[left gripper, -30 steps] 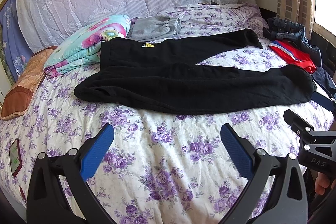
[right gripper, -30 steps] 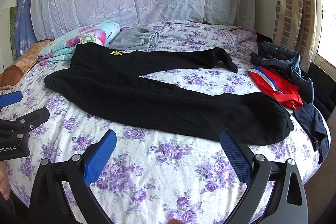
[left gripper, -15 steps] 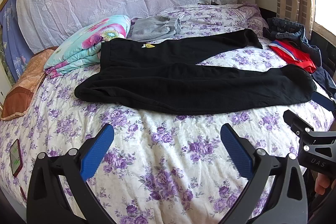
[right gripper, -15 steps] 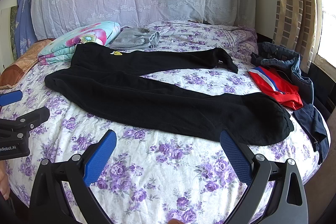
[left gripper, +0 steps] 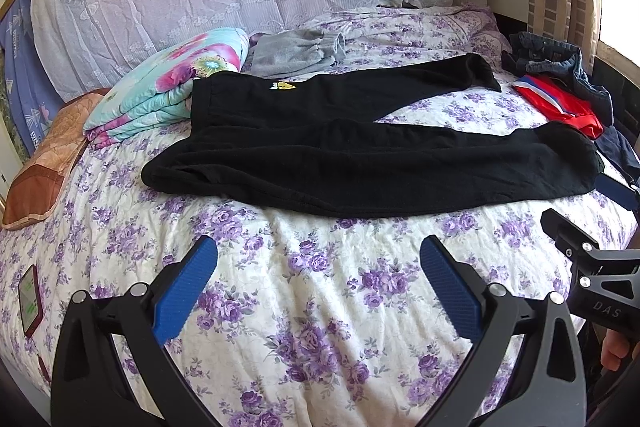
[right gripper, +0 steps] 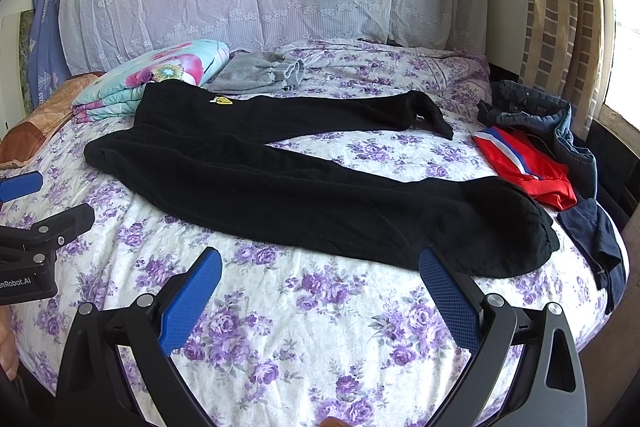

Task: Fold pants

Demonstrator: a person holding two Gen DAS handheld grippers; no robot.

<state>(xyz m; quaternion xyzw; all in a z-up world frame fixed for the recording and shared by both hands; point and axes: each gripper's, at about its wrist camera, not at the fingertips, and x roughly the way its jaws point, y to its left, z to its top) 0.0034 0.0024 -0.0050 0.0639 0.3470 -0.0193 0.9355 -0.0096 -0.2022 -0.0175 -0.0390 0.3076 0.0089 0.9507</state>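
Only the left wrist view shows a phone point(left gripper: 30, 301) beside the pants point(left gripper: 360, 155).

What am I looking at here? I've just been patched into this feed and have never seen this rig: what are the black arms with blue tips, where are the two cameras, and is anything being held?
There is no robot. A person carries a hand-held two-finger gripper in each hand, and each has a fisheye camera looking forward along its fingers. The black arms with blue pads are those fingers.

In the left wrist view you see the left gripper, with the other gripper showing at the right edge. In the right wrist view you see the right gripper. Both stand wide open above the floral bedsheet and hold nothing.

The black pants lie spread flat across the bed, legs apart, not yet folded. Around them lie a folded floral quilt, a grey garment, a red garment and jeans.
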